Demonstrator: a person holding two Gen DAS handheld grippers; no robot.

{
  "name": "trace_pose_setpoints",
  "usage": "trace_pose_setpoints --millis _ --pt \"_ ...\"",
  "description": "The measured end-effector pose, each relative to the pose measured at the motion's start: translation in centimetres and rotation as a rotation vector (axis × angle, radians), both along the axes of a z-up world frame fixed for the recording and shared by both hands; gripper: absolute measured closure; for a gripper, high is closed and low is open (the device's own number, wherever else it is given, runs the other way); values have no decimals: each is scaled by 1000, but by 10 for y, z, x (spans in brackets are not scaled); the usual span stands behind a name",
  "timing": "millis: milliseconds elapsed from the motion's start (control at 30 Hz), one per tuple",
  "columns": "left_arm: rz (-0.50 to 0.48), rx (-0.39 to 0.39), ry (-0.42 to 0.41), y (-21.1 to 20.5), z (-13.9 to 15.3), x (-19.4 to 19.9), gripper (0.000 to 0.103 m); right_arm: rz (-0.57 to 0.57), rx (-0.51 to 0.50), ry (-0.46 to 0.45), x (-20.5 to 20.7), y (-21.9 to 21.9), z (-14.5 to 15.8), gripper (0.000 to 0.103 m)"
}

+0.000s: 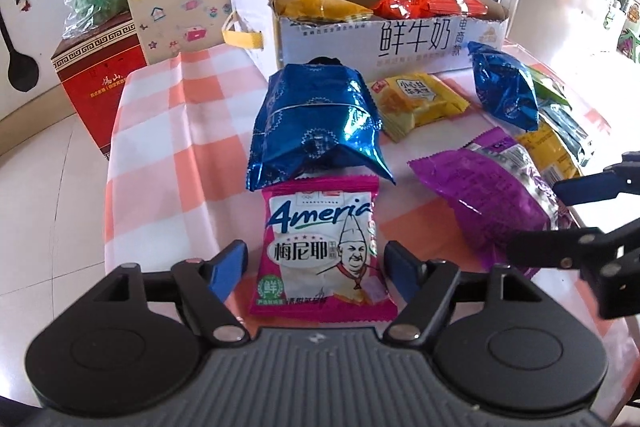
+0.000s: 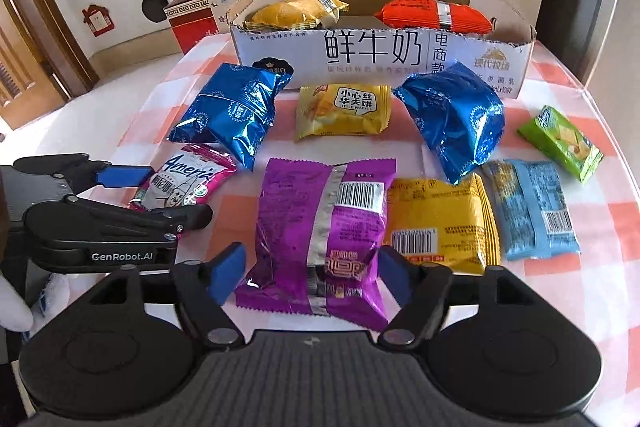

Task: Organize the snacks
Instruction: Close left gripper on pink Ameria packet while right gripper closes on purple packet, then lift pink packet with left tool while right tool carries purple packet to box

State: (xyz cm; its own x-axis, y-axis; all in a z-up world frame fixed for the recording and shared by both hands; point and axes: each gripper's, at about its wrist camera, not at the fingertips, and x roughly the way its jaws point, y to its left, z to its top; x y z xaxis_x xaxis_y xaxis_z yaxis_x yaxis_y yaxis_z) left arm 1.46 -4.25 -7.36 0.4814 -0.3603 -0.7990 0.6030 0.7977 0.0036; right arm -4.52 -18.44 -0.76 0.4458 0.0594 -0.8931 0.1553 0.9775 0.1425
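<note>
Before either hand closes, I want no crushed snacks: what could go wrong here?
The pink Ameria packet lies partly under the left blue foil bag, so lifting it may drag that bag. The purple foil packet looks puffy; the right gripper, jaws open around it, might squash it.

Your left claw (image 1: pixel 316 265) sits low over the checked worktop (image 1: pixel 168 155), jaws apart on either side of the pink snack packet (image 1: pixel 320 251), blue pads not pressing it. Just beyond the packet, a blue foil bag (image 1: pixel 316 123) stands touching its top edge. A purple bag (image 1: pixel 488 187) lies to the right, with your right claw (image 1: pixel 560 215) over its far side. At the back, the open cardboard box (image 1: pixel 384 39) holds a yellow pack (image 1: pixel 320 5) and an orange pack (image 1: pixel 428 3).
</note>
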Motion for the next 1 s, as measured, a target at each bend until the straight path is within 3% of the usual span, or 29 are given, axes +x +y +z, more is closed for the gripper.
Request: trace_pose_setpoints --millis 133,267,367,1000 --pt "-2 3 -10 -2 -1 -2 30 5 -15 19 4 4 -8 23" --pt "-22 -5 -13 -5 1 -6 46 17 -40 23 4 6 -9 30" --pt "-39 2 -22 -9 4 -10 52 28 -50 21 2 5 -6 36" --pt "-33 -83 -87 -4 32 -31 54 -15 -25 -56 -10 -6 21 41"
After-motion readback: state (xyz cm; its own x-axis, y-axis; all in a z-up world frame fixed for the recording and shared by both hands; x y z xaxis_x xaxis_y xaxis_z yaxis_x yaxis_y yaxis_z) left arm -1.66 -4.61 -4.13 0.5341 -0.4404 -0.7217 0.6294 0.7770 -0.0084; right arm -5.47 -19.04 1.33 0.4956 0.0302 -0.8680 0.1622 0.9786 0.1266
